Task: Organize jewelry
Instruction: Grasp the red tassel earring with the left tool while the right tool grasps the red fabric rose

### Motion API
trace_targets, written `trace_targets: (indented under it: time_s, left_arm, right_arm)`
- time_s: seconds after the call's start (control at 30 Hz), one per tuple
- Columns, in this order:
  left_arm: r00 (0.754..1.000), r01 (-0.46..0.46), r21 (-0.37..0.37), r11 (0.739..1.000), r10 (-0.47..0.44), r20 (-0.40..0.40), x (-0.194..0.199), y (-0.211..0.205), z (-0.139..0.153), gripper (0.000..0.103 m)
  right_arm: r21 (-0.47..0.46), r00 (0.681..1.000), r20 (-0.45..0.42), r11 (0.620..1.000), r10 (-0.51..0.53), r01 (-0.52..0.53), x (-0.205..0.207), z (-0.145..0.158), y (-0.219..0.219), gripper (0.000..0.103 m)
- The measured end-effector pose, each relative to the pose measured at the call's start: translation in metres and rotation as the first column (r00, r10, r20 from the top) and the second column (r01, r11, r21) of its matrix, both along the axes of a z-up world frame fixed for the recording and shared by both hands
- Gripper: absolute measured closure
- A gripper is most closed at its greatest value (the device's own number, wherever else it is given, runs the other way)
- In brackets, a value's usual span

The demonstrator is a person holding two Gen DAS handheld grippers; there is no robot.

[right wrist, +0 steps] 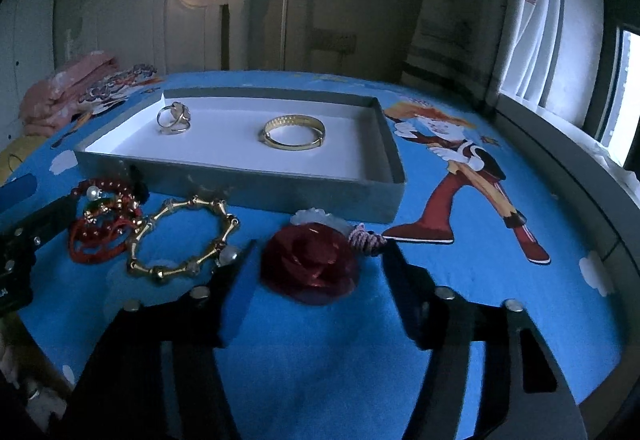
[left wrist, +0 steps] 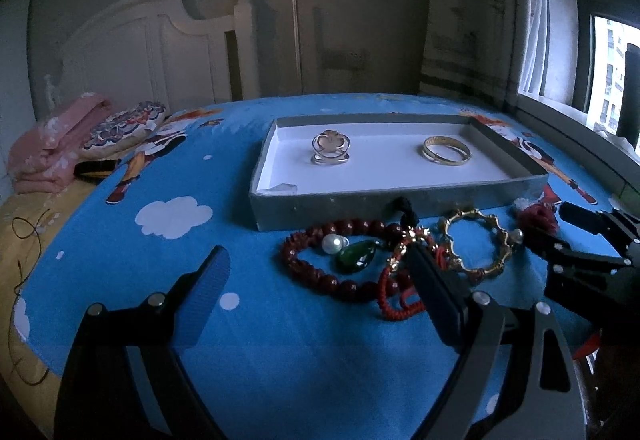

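A grey tray with a white floor holds a silver ring and a gold bangle. In front of it lie a dark red bead bracelet, a pearl, a green stone, a red cord bracelet, a gold bamboo-link bracelet and a red rose ornament. My left gripper is open, straddling the bead pile. My right gripper is open around the rose.
A blue cartoon-print cloth covers the surface. Pink folded fabric and a patterned pillow lie at the far left. A window ledge runs along the right. The right gripper's body shows at the left view's right edge.
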State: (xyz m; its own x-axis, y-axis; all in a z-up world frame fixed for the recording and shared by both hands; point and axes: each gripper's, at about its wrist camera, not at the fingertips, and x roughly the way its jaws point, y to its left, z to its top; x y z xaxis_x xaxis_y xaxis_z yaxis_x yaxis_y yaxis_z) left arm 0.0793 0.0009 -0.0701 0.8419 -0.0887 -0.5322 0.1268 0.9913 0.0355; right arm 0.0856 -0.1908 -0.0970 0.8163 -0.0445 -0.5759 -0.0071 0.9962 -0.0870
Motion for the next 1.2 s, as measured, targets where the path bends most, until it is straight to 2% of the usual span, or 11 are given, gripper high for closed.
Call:
trace_targets:
  time_s: [0.23, 0.33, 0.57, 0.73, 0.83, 0.93, 1.1, 1.2]
  left_arm:
    - [1.0, 0.004, 0.008, 1.0, -0.004, 0.009, -0.004, -0.003, -0.001, 0.018]
    - [1.0, 0.015, 0.021, 1.0, -0.016, 0.004, -0.003, -0.007, -0.003, 0.023]
    - [0.999, 0.046, 0.038, 0.998, -0.045, -0.02, 0.004, -0.02, -0.007, 0.044]
    - [0.997, 0.074, 0.053, 0.996, -0.074, -0.009, 0.007, -0.031, -0.006, 0.045]
    - [0.995, 0.098, 0.052, 0.994, -0.096, -0.036, 0.012, -0.037, -0.012, 0.051]
    - [0.992, 0.116, 0.055, 0.992, -0.113, -0.056, 0.015, -0.041, -0.016, 0.06]
    - [0.988, 0.149, 0.033, 0.988, -0.148, -0.045, 0.011, -0.041, -0.016, 0.093]
    - [0.989, 0.15, 0.021, 0.988, -0.15, -0.007, 0.003, -0.037, -0.009, 0.096]
  right_arm:
    - [0.004, 0.998, 0.054, 1.0, -0.012, 0.012, -0.01, 0.005, -0.002, 0.056]
    - [0.021, 0.997, 0.07, 1.0, -0.02, 0.019, -0.014, 0.01, -0.005, 0.056]
    - [0.05, 0.997, 0.072, 0.999, -0.006, 0.002, -0.021, 0.01, -0.005, 0.056]
    - [0.068, 0.997, 0.072, 0.998, 0.0, -0.005, -0.022, 0.009, -0.006, 0.056]
    - [0.074, 0.997, 0.078, 0.997, -0.003, -0.003, -0.025, 0.01, -0.007, 0.056]
    - [0.081, 0.997, 0.077, 0.997, -0.009, 0.002, -0.024, 0.008, -0.009, 0.056]
    - [0.082, 0.997, 0.077, 0.997, -0.01, 0.004, -0.026, 0.008, -0.009, 0.056]
    - [0.078, 0.996, 0.084, 0.997, -0.003, -0.004, -0.028, 0.01, -0.007, 0.056]
